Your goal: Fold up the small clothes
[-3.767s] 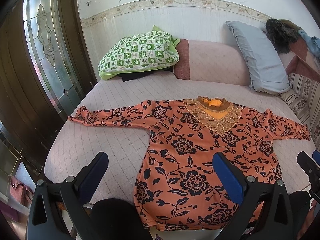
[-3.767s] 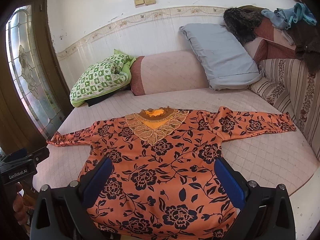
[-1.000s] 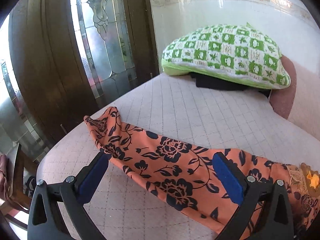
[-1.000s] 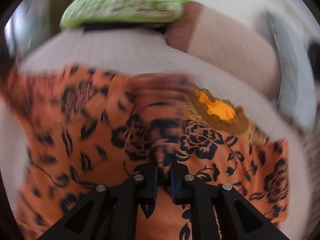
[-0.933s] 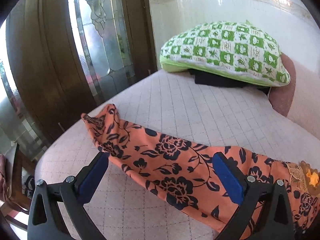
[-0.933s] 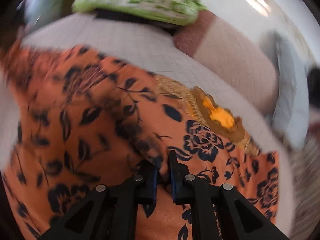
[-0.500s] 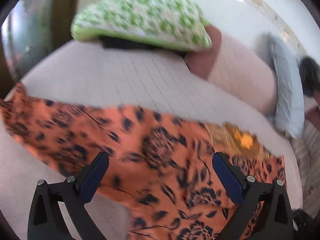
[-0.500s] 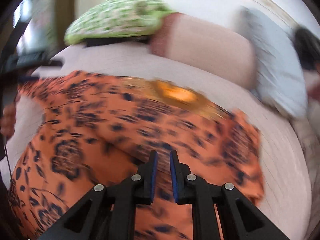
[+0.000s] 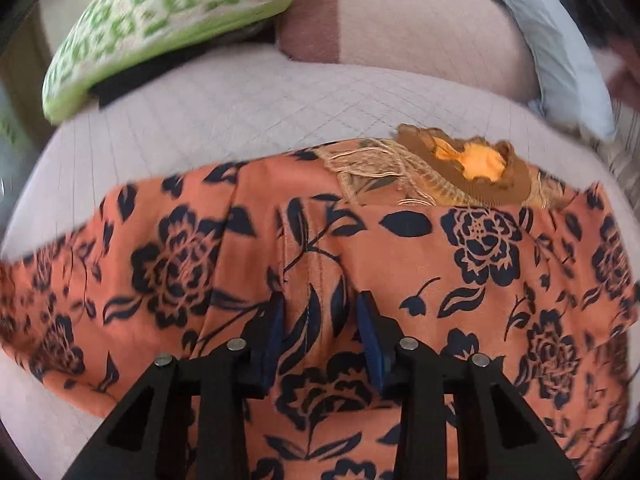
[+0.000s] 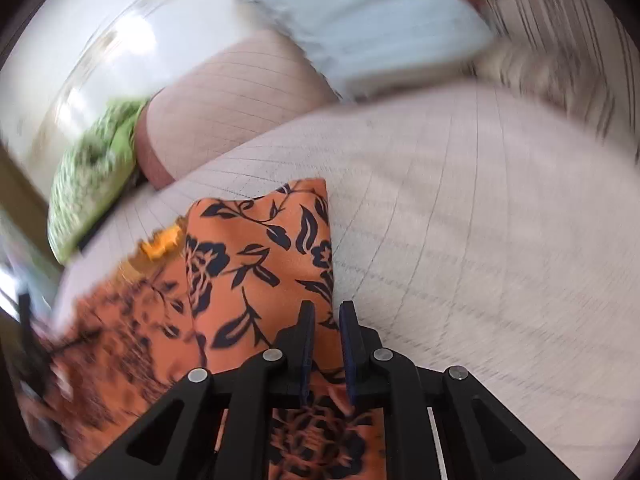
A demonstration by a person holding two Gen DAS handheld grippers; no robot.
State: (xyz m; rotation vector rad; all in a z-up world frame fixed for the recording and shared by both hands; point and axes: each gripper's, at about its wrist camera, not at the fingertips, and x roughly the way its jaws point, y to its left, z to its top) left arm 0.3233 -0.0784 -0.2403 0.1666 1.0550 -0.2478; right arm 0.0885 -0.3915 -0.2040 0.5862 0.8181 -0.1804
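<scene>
1. The orange floral blouse (image 9: 460, 264) lies on the quilted pink bed (image 9: 224, 120), collar (image 9: 472, 168) toward the pillows. Compared with the flat, spread-out layout seen a few seconds back, the garment's right sleeve now lies folded across the chest, its edge crossing just below the collar.
2. The sleeve on the left-hand side, stretched out toward the door a second ago, now runs as a band across the lower left of the left wrist view.
3. The left gripper (image 9: 320, 320) has just been closing from full spread. Its jaws now stand narrow, with a raised ridge of fabric between the blue pads (image 9: 276, 320). Whether the pads press the cloth cannot be told.
4. The right gripper (image 10: 324, 336) has its jaws nearly pressed together. A strip of the orange floral blouse (image 10: 256, 248) passes between them, apparently pinched, at the cloth's edge beside bare bed (image 10: 480, 240).
5. Judgement: the first sleeve fold appears done; the second is starting.
6. Surroundings: green checked pillow (image 9: 160, 16), grey pillow (image 9: 560, 48) and pink bolster (image 9: 400, 40) sit well apart from the work area.
</scene>
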